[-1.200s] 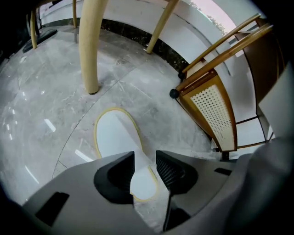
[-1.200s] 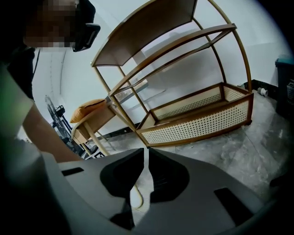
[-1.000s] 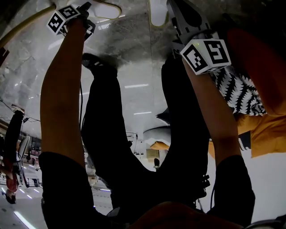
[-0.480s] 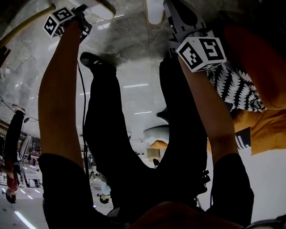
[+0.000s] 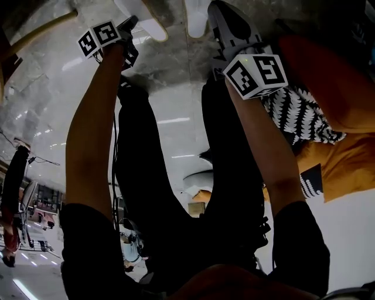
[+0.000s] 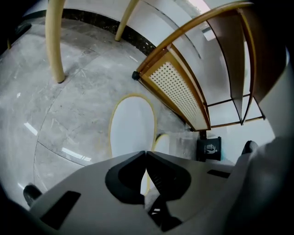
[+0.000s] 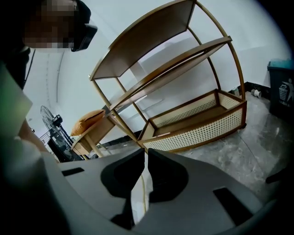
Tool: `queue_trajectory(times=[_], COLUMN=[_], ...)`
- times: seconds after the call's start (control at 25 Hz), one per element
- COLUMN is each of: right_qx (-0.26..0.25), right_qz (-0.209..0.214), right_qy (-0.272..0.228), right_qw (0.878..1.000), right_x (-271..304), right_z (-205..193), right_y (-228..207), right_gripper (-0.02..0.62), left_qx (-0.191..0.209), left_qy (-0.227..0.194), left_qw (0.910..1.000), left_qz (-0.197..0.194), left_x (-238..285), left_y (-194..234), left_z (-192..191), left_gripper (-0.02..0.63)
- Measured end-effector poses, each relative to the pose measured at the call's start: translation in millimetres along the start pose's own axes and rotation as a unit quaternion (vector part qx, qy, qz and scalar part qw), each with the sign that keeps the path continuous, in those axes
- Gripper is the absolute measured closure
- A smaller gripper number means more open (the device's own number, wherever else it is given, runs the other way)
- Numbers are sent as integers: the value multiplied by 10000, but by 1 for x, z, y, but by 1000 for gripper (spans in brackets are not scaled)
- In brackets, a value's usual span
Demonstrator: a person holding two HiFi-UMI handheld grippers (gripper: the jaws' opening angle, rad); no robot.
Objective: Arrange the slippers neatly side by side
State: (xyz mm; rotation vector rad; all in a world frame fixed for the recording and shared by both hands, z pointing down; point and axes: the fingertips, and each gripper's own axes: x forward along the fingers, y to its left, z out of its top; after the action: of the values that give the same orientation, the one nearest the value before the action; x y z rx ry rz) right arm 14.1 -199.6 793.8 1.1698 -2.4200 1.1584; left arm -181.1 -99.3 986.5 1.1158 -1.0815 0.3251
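Note:
Two white slippers with yellow rims sit at the top of the head view. The left slipper (image 5: pixel 146 22) is tilted at the tip of my left gripper (image 5: pixel 132 24). The right slipper (image 5: pixel 196 14) is beside my right gripper (image 5: pixel 215 9). In the left gripper view the gripper (image 6: pixel 145 153) is shut on a thin white, yellow-edged slipper edge (image 6: pixel 161 141). A white slipper sole (image 6: pixel 133 126) shows just beyond it. In the right gripper view the gripper (image 7: pixel 146 151) is shut on a white, yellow-edged strip of slipper (image 7: pixel 139 202).
A wooden rack with a rattan basket (image 7: pixel 197 119) stands on the grey marble floor (image 6: pixel 69 105) just ahead. Yellow furniture legs (image 6: pixel 55 41) and a dark bin (image 6: pixel 209 149) are nearby. The person's dark legs (image 5: pixel 140 176) and a patterned orange cloth (image 5: pixel 328 158) fill the head view.
My left gripper has moved right to the left slipper, which now lies tilted at its tip. The right gripper and its slipper have barely shifted.

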Motion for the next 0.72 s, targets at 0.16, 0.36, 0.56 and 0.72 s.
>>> queue_trajectory(times=[0.16, 0.36, 0.56, 0.72], right_qx=[13, -29, -47, -52], right_qz=[-40, -156, -204, -375], right_qy=[-41, 62, 104, 17], right_qw=[10000, 9999, 9997, 9993], right_x=[-5, -13, -27, -38], right_z=[-3, -21, -29, -24], right_y=[-13, -35, -59, -85], right_gripper=[549, 549, 549, 549], left_qx=[313, 1197, 1452, 1160], left_qy=[261, 676, 880, 861], left_qw=[9991, 9905, 9853, 9893], left_qz=[-63, 71, 162, 181], left_x=[25, 62, 87, 104], left_y=[-15, -24, -30, -35], left_z=[-19, -31, -42, -45], left_gripper=[583, 583, 583, 584])
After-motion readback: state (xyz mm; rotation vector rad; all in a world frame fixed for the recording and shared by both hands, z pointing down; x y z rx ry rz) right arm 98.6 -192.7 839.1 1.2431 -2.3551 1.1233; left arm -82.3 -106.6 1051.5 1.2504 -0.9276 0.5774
